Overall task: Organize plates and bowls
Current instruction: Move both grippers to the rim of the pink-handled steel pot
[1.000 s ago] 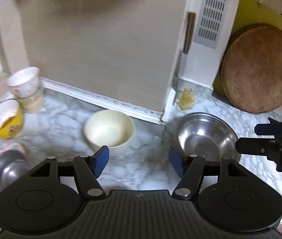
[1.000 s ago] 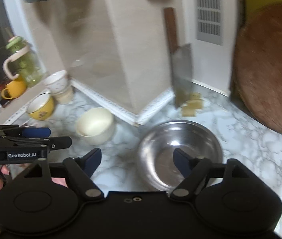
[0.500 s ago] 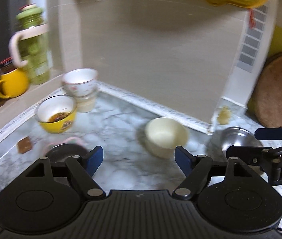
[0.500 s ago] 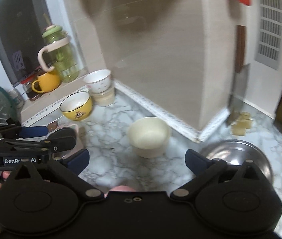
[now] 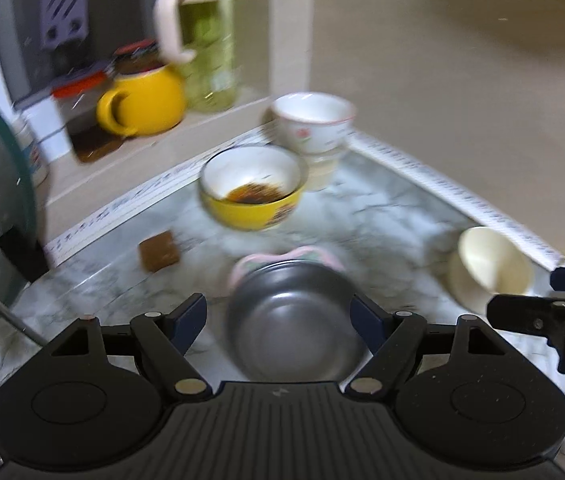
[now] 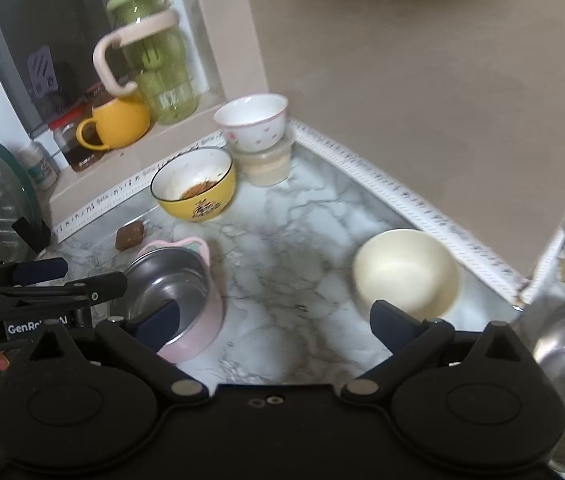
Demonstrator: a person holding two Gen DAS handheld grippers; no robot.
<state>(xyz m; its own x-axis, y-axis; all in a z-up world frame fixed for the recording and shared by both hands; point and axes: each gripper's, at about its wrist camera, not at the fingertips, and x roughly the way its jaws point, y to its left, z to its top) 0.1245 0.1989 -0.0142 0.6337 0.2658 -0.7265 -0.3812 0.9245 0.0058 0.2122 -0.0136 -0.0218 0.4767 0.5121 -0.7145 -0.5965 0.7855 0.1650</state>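
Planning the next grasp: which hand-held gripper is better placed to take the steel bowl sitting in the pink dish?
Left. The left hand-held gripper is open and lined up on the steel bowl. The right hand-held gripper is open over bare countertop, nearer the cream bowl.

1. The surface (image 6: pixel 302 240) looks like polished white marble with grey veins.
2. The small steel bowl (image 5: pixel 294 320) is brushed metal, dully shiny.
3. The yellow bowl (image 6: pixel 198 188) and cream bowl (image 6: pixel 406 272) look like glazed ceramic.
4. The tongs (image 5: pixel 280 318) are matt black plastic with blue pads (image 5: pixel 188 316).
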